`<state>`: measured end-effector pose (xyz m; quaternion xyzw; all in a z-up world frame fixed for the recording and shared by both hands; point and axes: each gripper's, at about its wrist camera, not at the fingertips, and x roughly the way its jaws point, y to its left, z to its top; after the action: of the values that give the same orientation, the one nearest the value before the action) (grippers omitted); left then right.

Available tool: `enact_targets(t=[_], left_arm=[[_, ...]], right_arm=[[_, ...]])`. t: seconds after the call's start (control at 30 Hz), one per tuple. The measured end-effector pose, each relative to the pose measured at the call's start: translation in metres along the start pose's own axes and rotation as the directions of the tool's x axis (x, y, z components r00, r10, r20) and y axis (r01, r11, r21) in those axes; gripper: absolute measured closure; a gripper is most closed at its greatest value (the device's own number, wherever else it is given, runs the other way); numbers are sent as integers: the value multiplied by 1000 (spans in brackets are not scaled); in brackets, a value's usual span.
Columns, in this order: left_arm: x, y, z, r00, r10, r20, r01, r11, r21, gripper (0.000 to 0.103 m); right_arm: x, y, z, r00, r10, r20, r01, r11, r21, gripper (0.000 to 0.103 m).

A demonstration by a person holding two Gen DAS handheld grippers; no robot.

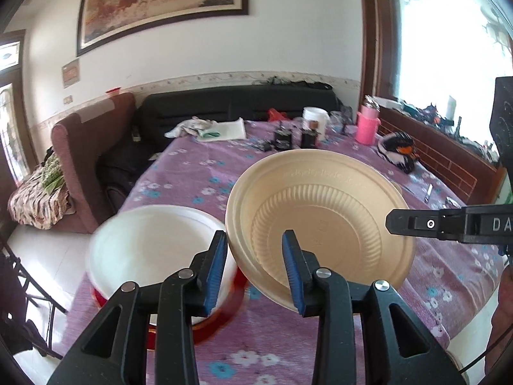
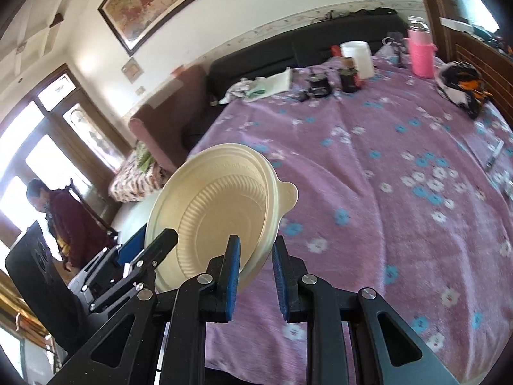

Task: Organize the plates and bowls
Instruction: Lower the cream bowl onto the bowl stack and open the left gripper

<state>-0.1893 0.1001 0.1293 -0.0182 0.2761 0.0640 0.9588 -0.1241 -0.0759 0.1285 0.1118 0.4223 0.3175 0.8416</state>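
A beige ribbed bowl (image 1: 323, 221) hangs tilted above the purple flowered tablecloth (image 1: 192, 173). My right gripper (image 2: 256, 276) is shut on its near rim, and the bowl (image 2: 211, 211) leans to the left in that view. One right finger (image 1: 404, 224) shows at the bowl's right edge in the left wrist view. My left gripper (image 1: 256, 266) is open, its pads standing wide apart on either side of the bowl's left rim without pressing it. The left gripper (image 2: 150, 240) also appears beside the bowl's far edge. A white bowl on a red one (image 1: 154, 250), blurred, stands to the left.
At the table's far end stand a pink cup (image 1: 367, 126), a white tub (image 1: 315, 118), small dark jars (image 1: 282, 138) and a black-and-white bundle (image 1: 397, 150). A black sofa (image 1: 237, 102) and a brown armchair (image 1: 89, 147) lie beyond. A person (image 2: 73, 224) stands by the door.
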Motion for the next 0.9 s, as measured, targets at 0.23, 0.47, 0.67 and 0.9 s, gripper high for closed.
enact_targets(t=[0.23,0.47,0.67,0.9], left_arm=[[-17,37,14,997,73,38,-72,997,-37,65],[-16,81,15,992,121,16,-119,987,-109,64],[-6,107,5,992,128,-21,-129,979,-157,64],[3,118,-7,991,124,-51,-132,975,-181,64]], right_arm=[[22,43,23,998,55,-31,-56,998,-42,81],[61,78,34,991,95,-94,-100,994,-52,81],[94,93,36,983,92,-157,-102,993,-52,81],[117,98,30,977,68,-200,-81,995,-59,81]])
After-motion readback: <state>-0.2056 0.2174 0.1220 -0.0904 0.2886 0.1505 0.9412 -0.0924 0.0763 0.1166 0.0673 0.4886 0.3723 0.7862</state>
